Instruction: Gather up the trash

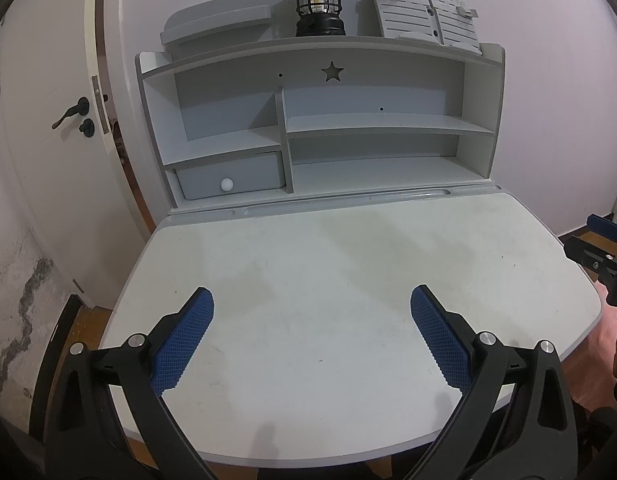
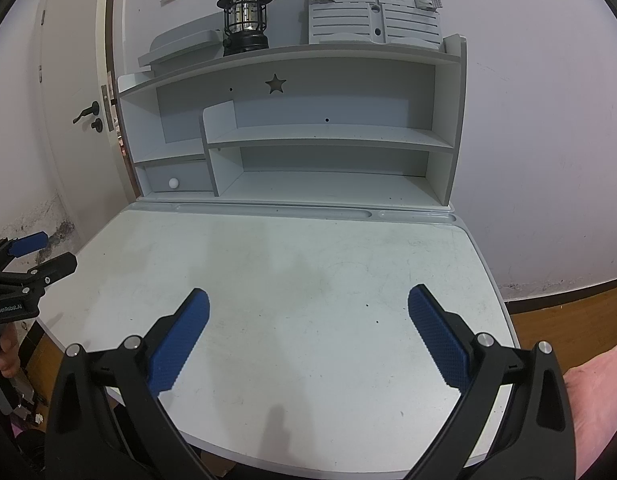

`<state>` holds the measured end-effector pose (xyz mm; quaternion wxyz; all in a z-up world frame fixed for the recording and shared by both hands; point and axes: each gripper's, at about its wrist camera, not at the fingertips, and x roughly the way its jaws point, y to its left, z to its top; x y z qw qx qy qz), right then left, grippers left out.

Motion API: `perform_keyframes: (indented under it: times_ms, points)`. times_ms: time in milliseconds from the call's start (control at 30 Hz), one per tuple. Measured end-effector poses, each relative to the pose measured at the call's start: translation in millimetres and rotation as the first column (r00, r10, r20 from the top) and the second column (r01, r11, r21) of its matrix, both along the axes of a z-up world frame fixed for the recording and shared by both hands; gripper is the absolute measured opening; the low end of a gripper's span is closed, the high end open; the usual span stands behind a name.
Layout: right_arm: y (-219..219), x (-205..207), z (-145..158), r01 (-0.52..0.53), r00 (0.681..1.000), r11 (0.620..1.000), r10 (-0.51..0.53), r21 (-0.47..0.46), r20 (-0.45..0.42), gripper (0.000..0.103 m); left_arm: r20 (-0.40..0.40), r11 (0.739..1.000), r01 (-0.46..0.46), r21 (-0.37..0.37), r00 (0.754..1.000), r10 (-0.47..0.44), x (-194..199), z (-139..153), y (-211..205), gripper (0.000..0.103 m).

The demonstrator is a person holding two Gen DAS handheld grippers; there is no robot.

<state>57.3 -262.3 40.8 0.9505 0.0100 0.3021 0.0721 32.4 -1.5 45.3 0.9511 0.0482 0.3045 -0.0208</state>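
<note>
Left hand-held gripper (image 1: 311,330): jaws spread wide, blue ribbed pads (image 1: 184,342) facing inward, nothing between them; right hand-held gripper (image 2: 308,332): jaws likewise spread wide, blue pads (image 2: 438,340) bare, level beside the left.

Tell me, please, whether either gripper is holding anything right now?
Nothing is held: the left gripper and right gripper both have open, empty jaws above the desk.

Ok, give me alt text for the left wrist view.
Left gripper open and empty above a bare white desk. Behind stands a grey shelf unit, a black lantern on top, a small white ball in its lower-left cubby. Right gripper at right edge.
</note>
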Motion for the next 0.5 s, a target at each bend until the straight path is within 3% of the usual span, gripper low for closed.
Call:
perform_keyframes:
  times_ms: [500]
  points:
    - [0.4,-0.4,-0.9,0.001,1.0,1.0,-0.001,-0.001,-0.001,0.096,0.0,1.0,-0.001,0.001,1.0,0.001,-0.1,-0.4,-0.5,0.096]
